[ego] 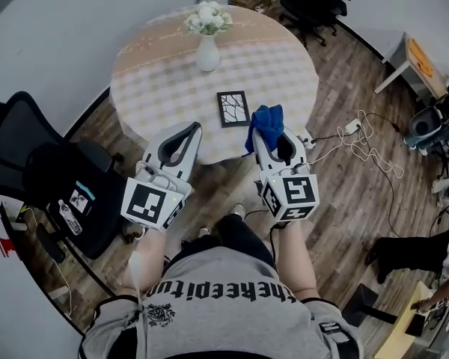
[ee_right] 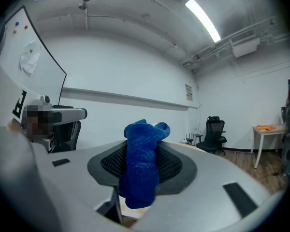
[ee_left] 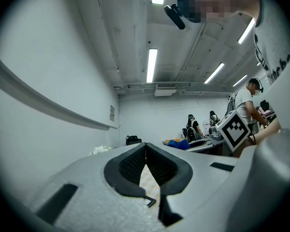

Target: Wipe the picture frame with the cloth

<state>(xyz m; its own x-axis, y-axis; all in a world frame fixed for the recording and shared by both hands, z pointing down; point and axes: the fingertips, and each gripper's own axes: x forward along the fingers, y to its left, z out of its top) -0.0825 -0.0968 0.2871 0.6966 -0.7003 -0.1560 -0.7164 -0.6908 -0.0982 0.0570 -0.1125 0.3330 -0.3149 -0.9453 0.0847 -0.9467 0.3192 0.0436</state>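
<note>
two grippers are hanging over the near rim of the round counter (ego: pixel 146 73), and just one of them is carrying anything. the right gripper (ego: pixel 272 132) is clamping its jaws on the blue cloth (ego: pixel 265 120), which is bulging out past the jaw tips and drooping below them. the left gripper (ego: pixel 194 128) is pressing its jaws together at the tips with nothing between them; through the gap lower down, only the checked counter cover is showing.

the picture frame (ego: pixel 233 108) is lying flat on the counter, just ahead of the right jaws and a little to their left. it is sitting between the two grippers but nearer the right one. its long axis is running roughly away from the person, almost in line with the right jaws. by my judgement, the coming move is calling for a short reach forward and leftward with the cloth, then down onto the frame's face.

one container is standing farther ahead of both jaws: a white vase (ego: pixel 207 53) holding white flowers (ego: pixel 208 19), well beyond the frame and seemingly outside the wiping path.
</note>
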